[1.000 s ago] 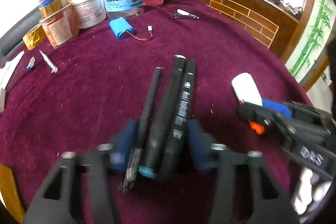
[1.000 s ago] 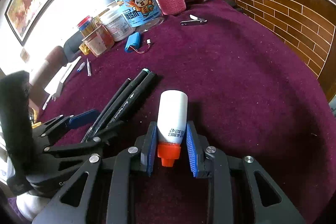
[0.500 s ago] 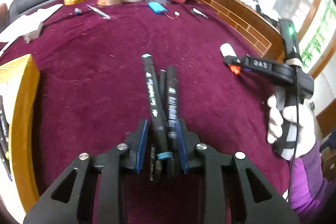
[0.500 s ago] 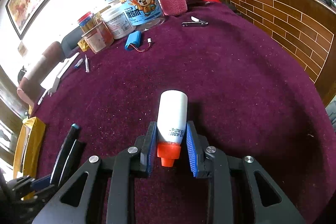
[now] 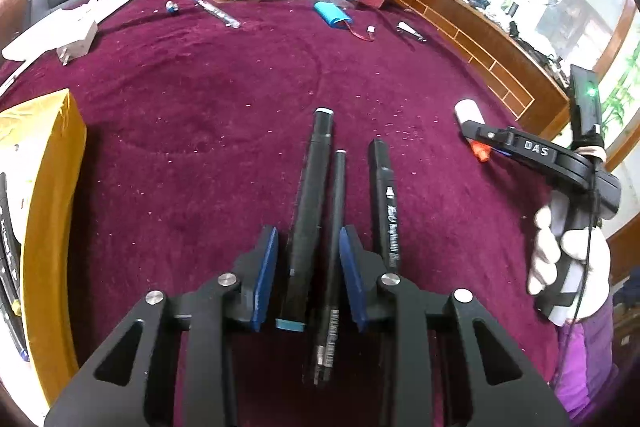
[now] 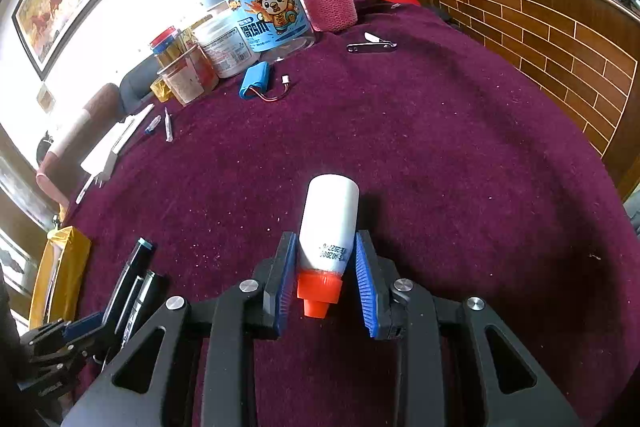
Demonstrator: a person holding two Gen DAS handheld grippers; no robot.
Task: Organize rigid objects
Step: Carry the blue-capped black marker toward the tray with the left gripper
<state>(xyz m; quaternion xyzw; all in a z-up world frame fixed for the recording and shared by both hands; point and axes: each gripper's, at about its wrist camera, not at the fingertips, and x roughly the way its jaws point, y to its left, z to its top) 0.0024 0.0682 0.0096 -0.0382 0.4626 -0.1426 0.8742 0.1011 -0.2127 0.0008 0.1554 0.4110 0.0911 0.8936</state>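
Risking a dropped marker: left gripper [image 5: 308,275] is slack around two of 3 black markers [image 5: 312,203], third lying outside its right finger, all over the bench [image 5: 200,99] | right gripper [image 6: 325,277] clenched on 1 glue bottle [image 6: 330,223], cap rearward, could slip | 1 yellow box [image 5: 48,211] left of left gripper

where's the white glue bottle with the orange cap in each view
Left wrist: the glue bottle is far right, mid-height, poking out of the right claw, white end away from it.
Right wrist: the bottle is bottom centre, between the blue pads, orange cap toward the camera.
Shared landmark: the blue battery pack on the purple cloth near the jars.
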